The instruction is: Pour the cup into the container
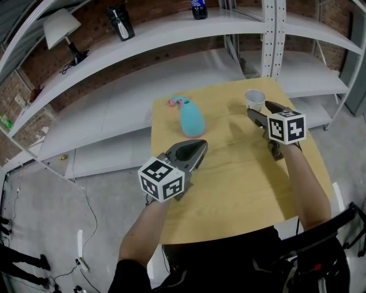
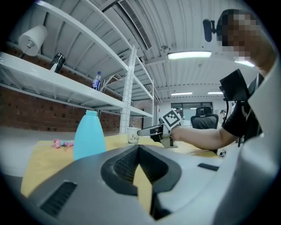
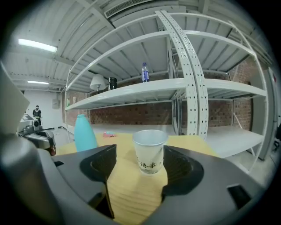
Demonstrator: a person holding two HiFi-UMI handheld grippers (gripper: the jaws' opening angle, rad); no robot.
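Observation:
A white paper cup [image 1: 254,98] stands upright near the far right corner of the wooden table [image 1: 229,177]. My right gripper [image 1: 260,110] is open right behind it. In the right gripper view the cup [image 3: 149,151] sits just past the wide-apart jaws, and neither pad touches it. A teal bottle-shaped container [image 1: 191,118] stands upright at the table's far middle, also in the left gripper view [image 2: 89,134]. My left gripper [image 1: 198,147] hovers near the container's base, jaws together and empty, tips meeting in its own view [image 2: 139,148].
A small pink object [image 1: 173,102] lies by the container at the table's far edge. Behind the table are white metal shelves [image 1: 171,34] with a lamp [image 1: 62,27], a black can [image 1: 120,22] and a dark bottle [image 1: 199,8]. A person's forearms reach over the near table.

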